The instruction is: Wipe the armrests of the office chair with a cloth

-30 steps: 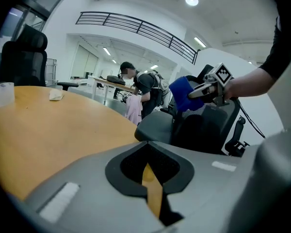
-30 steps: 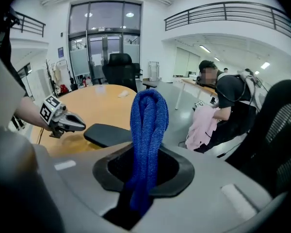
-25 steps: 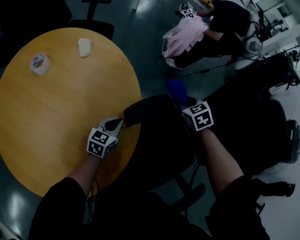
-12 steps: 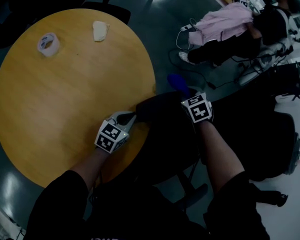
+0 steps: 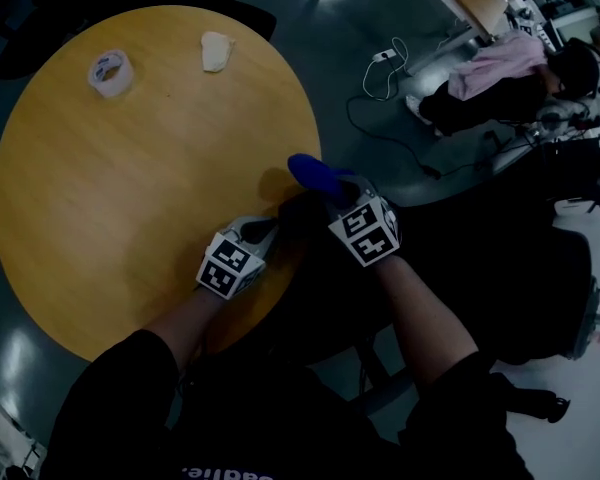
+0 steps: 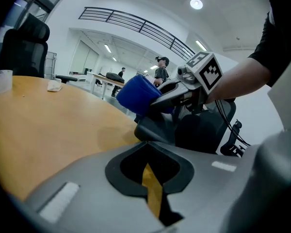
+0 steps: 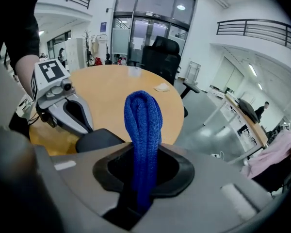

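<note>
A blue cloth [image 7: 143,123] stands folded between the jaws of my right gripper [image 7: 143,181], which is shut on it. In the head view the blue cloth [image 5: 318,174] hangs over the black armrest [image 5: 298,214] of the office chair [image 5: 325,293], at the edge of the round table. My left gripper [image 5: 264,232] is shut and holds nothing, just left of the armrest over the table's rim. In the left gripper view the armrest [image 6: 156,129] lies ahead, with the cloth [image 6: 135,95] and right gripper [image 6: 180,92] above it. The right gripper view shows the armrest [image 7: 99,140] below and left of the cloth.
On the round wooden table [image 5: 110,188] a roll of tape [image 5: 111,72] and a crumpled white wad [image 5: 217,51] lie at the far side. Another black chair [image 5: 540,278] stands at right. Cables [image 5: 380,98] run over the floor toward a seated person [image 5: 500,78].
My right gripper has carried the blue cloth leftward, from beside the chair to above the armrest by the table edge. The left gripper has stayed at the armrest's left end.
</note>
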A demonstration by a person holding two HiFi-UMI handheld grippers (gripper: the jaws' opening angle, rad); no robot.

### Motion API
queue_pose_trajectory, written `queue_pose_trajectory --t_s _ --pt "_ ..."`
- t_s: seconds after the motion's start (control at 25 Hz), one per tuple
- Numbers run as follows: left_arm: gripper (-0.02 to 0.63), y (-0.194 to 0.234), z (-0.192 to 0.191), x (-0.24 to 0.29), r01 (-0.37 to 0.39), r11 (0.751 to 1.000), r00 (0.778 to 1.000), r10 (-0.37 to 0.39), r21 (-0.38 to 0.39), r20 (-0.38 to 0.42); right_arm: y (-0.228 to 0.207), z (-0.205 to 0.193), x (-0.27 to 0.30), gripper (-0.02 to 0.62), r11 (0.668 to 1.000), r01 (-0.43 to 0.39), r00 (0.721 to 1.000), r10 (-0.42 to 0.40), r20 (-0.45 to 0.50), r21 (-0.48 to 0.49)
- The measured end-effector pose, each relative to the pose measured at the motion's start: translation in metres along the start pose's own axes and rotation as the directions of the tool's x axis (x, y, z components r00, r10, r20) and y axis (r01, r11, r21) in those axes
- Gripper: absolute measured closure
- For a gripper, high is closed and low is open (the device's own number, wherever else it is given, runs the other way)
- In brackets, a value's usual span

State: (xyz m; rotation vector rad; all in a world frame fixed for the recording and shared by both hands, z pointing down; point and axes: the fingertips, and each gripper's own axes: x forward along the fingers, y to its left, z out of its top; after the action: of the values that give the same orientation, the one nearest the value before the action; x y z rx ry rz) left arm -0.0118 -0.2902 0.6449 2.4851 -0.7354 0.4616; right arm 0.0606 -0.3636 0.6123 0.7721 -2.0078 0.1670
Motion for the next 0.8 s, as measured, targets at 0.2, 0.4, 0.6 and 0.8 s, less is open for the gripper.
queue_pose_trajectory --t_s 0.2,0.4,0.6,0.8 --pt "0.586 -0.001 0.005 -0.002 -0.010 1.000 1.000 0.011 -0.005 0.014 0.050 0.032 0.004 0.509 0.995 -0.077 0.996 0.080 0.051 -0.059" --pt "0.586 0.000 0.001 -0.004 -0.021 1.000 1.000 0.021 -0.002 0.000 0.091 0.051 -0.001 0.508 0.987 -0.145 0.984 0.152 0.097 -0.075" --pt "0.586 0.002 0.001 -0.004 -0.025 1.000 1.000 0.025 0.003 0.007 0.124 0.057 -0.012 0.508 0.972 -0.207 0.966 0.221 0.130 -0.115" --pt "0.586 0.000 -0.003 -0.004 -0.033 0.999 0.999 0.033 -0.006 0.006 0.142 0.049 -0.033 0.508 0.967 -0.239 0.955 0.250 0.158 -0.085"
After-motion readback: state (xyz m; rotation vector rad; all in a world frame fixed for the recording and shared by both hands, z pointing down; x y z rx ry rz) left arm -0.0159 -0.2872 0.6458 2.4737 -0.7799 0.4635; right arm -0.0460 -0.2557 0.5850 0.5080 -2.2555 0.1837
